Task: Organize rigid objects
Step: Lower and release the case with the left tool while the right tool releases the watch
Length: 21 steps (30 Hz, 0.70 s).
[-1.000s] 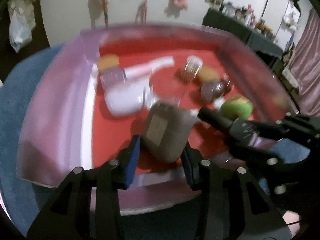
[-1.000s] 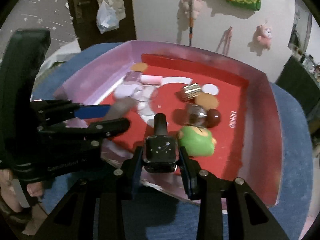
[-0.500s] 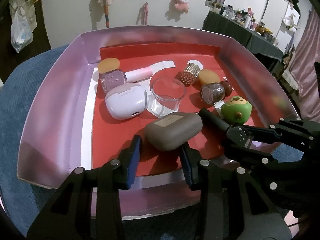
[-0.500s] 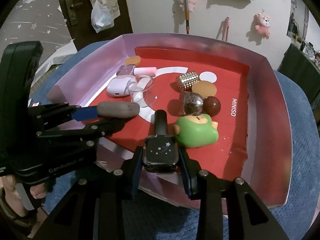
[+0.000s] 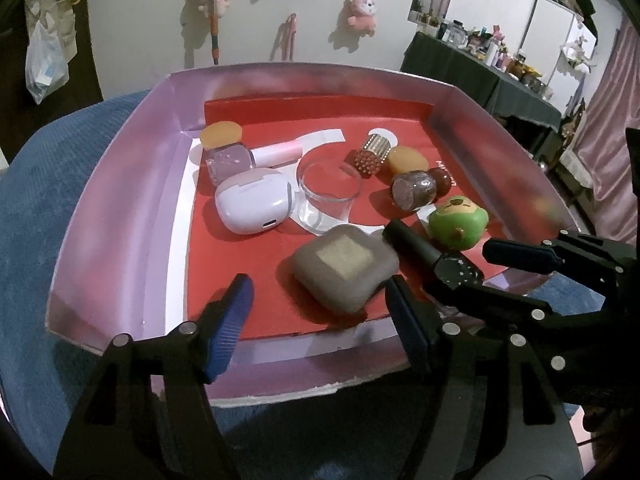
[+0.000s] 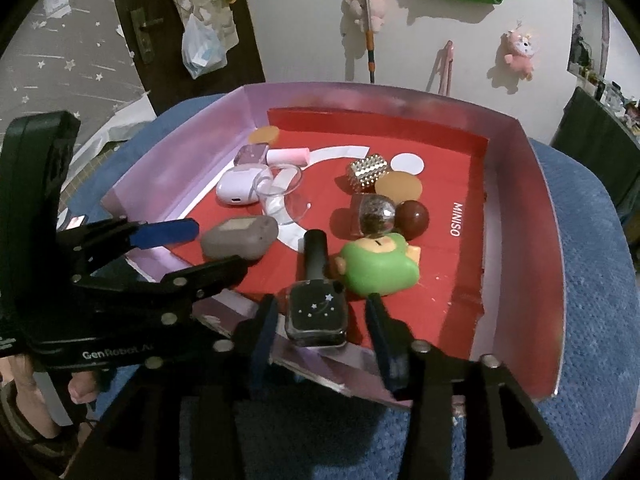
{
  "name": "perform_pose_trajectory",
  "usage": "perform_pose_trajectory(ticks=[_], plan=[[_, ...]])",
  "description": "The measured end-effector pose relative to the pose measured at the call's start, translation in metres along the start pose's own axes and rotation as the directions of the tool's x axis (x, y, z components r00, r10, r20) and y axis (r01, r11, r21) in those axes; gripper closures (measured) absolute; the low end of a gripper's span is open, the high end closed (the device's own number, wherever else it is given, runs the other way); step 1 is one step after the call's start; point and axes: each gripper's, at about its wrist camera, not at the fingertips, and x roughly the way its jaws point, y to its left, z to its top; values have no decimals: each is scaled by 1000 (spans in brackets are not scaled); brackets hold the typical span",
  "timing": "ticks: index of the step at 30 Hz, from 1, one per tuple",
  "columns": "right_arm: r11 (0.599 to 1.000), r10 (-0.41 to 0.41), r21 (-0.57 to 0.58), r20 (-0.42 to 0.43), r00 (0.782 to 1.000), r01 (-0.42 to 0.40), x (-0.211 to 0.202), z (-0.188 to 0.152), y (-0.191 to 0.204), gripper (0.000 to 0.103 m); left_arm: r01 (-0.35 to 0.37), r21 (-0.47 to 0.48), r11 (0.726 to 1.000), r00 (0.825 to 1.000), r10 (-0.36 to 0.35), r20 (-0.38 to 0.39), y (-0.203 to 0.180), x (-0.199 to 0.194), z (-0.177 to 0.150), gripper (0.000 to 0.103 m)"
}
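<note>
At the near edge of the red-floored tray [image 5: 120, 216], both tongs have just been opening, left tongs [image 5: 316, 320] wide around the grey case [image 5: 344, 268], right tongs [image 6: 322, 326] narrowly clear of the dark bottle [image 6: 318, 312] (both resting inside); draw each straight back to avoid nudging them.

Left wrist view: right gripper [image 5: 492, 268] body cut off at frame edge. Black bottle [image 5: 436, 258] base hidden behind its near finger. Right wrist view: tray [image 6: 516, 208] near wall hidden behind both grippers; shelf items at far right too small to identify.
</note>
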Motion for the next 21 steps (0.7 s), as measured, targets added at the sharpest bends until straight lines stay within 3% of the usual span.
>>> perform_pose_trajectory(ticks=[5,8,11,13,16,18,21], plan=[[1000,15,11,32,999,-15,-12,-2,1,51,-35,9,999,999,35,31,-2,-12,0,36],[999,20,23,63,998,-21,-20,-4,0,44,-45,9,999,998,44,46,-3,-18,-2,34],[998,24,47,111,993,-29,-31,-7,-1,38,-54,2,999,997,54,61,-2,-22,-5,24],[997,27,67,144,989,-37,-37,-10,-2,30,-66,-3,998,995,66,76,-1,-26,-7,23],[996,-1,93,186,983,-16,-45,-17,-2,25,-82,-19,996,992,84,98,2,-31,-11,20],[994,-18,113,213,977,-6,-49,-22,-2,23,-94,-30,995,988,97,116,3,-34,-15,9],[990,-62,136,256,965,27,-53,-28,0,19,-116,-34,993,983,119,141,3,-37,-21,7]])
